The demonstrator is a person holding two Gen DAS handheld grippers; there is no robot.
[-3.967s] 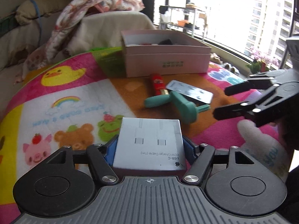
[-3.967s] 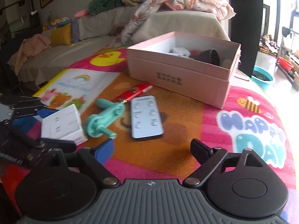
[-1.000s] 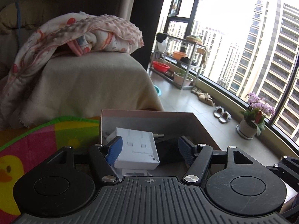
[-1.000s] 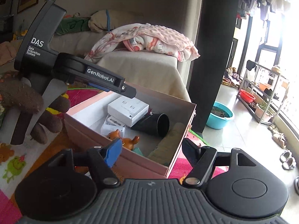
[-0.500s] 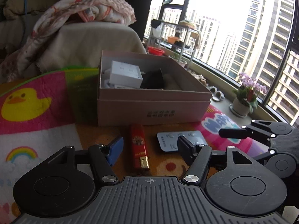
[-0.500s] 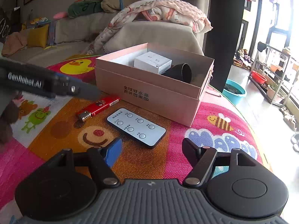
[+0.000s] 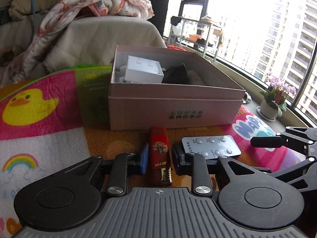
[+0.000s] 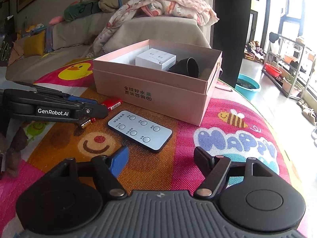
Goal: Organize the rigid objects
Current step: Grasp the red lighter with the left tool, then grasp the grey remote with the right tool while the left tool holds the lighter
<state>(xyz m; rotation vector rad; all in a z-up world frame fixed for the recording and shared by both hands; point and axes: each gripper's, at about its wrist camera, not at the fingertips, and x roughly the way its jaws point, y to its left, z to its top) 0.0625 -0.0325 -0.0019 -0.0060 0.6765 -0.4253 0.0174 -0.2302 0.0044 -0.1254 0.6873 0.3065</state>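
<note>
My left tool (image 7: 158,159) has just been closing on the red lighter (image 7: 159,148), and its pads now sit against the lighter's two long sides — I judge the grip made, though the lighter still lies flat on the play mat (image 7: 49,138). Its long axis runs straight away from me, in line with the tool, metal end toward me and the far end pointing at the pink box (image 7: 174,107) just beyond. So the coming move, as I judge it, is a lift and a short carry forward over the near wall.

The box is open-topped and already holds a white carton (image 7: 144,69) and a black cup (image 7: 175,73) lying on its side.

My right tool (image 8: 160,158) stands wide open with nothing in it. The grey remote (image 8: 139,130) lies on the mat just ahead of it, angled across its line — nearer that hand than the other.

The mat is soft and quilted, with a duck and a bee printed on it. Behind are a sofa (image 7: 99,35) with a heaped blanket (image 7: 103,0), and tall windows at the right.
</note>
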